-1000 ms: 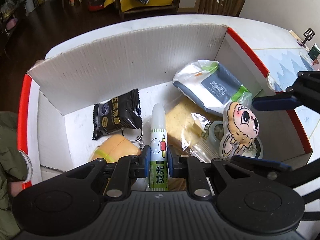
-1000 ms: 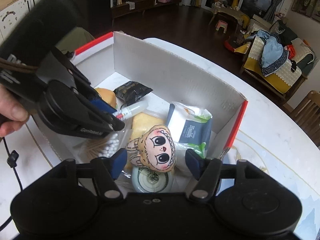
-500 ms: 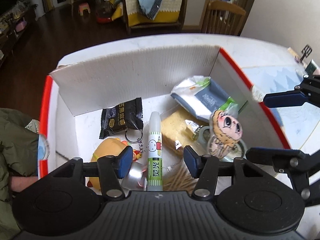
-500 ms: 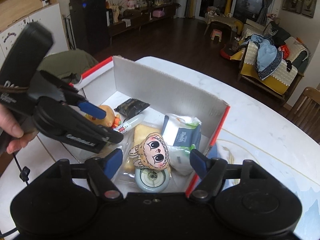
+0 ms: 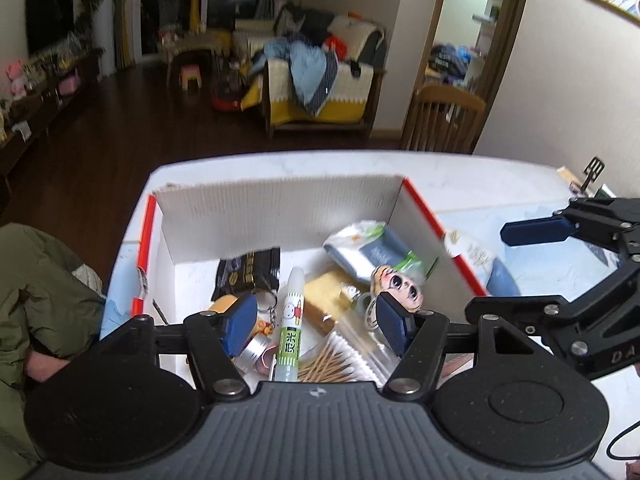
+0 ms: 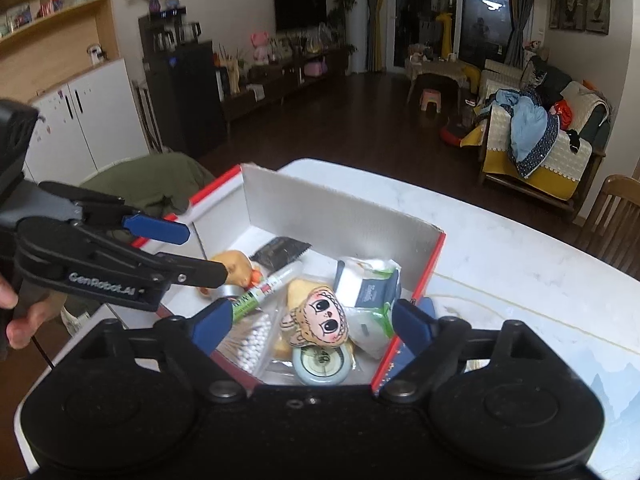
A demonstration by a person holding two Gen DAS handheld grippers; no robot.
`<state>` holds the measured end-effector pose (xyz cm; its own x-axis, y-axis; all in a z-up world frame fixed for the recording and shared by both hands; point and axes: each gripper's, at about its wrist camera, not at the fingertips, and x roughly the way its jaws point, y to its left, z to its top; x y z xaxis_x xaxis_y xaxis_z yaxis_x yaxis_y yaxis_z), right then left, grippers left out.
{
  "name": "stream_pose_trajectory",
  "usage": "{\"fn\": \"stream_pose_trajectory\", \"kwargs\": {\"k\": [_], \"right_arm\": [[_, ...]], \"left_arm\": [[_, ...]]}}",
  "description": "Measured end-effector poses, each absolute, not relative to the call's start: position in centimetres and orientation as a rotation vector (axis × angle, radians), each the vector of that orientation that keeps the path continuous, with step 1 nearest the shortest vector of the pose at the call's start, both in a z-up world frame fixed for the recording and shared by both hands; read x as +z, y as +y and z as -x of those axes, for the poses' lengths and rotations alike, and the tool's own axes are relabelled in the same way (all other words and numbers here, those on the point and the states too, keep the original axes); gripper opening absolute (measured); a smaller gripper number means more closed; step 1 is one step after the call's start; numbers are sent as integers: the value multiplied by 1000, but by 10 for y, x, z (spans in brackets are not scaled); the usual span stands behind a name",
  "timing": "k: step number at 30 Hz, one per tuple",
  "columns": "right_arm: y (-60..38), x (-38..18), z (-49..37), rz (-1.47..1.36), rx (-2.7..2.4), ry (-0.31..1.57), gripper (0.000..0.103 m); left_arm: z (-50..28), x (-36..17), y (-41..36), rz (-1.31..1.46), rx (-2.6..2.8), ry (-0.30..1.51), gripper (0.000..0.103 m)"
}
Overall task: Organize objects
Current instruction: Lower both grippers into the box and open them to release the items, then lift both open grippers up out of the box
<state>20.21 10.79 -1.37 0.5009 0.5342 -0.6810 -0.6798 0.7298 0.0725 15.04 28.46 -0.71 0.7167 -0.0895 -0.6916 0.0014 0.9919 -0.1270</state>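
A white cardboard box [image 5: 280,208] with red edges holds a white glue stick [image 5: 291,320] with a green label, a black snack packet [image 5: 248,272], a wipes pack [image 5: 376,254], a doll-face keychain [image 5: 398,284] and a bag of cotton swabs [image 5: 336,364]. My left gripper [image 5: 316,322] hovers above the glue stick, its jaws opening and nothing pressed between them. In the right wrist view the box [image 6: 320,208], the doll keychain [image 6: 320,318] and the glue stick [image 6: 260,290] lie below my right gripper [image 6: 312,322], whose empty jaws are opening wide. The left gripper [image 6: 192,250] hangs over the box's left side.
The box sits on a white marble table [image 6: 500,264]. A green jacket [image 5: 36,280] lies left of it and a wooden chair [image 5: 444,120] stands behind. A yellow toy [image 6: 236,266] and a round tin [image 6: 322,364] also lie in the box. A hand [image 6: 16,320] grips the left tool.
The left gripper let go of the glue stick, which now lies in the box. Both grippers opened wider and rose up and back from the box.
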Motion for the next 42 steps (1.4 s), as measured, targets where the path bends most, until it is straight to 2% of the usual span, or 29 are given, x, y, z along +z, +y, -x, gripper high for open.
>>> {"fn": "stream_pose_trajectory", "kwargs": {"k": [3, 5, 9, 13, 16, 42], "right_arm": [[101, -9, -196, 182, 751, 719, 94], [97, -6, -192, 154, 755, 702, 97], [88, 1, -183, 113, 762, 661, 102], [85, 4, -175, 89, 755, 628, 103], [83, 6, -167, 84, 758, 607, 103], [55, 1, -118, 36, 740, 584, 103]], "left_arm": [[-138, 1, 282, 126, -46, 736, 65], [-131, 5, 282, 140, -44, 719, 76], [-117, 12, 279, 149, -38, 685, 80], [-105, 17, 277, 165, -33, 661, 90], [-96, 20, 274, 171, -33, 641, 102], [-38, 33, 235, 89, -15, 562, 102]]}}
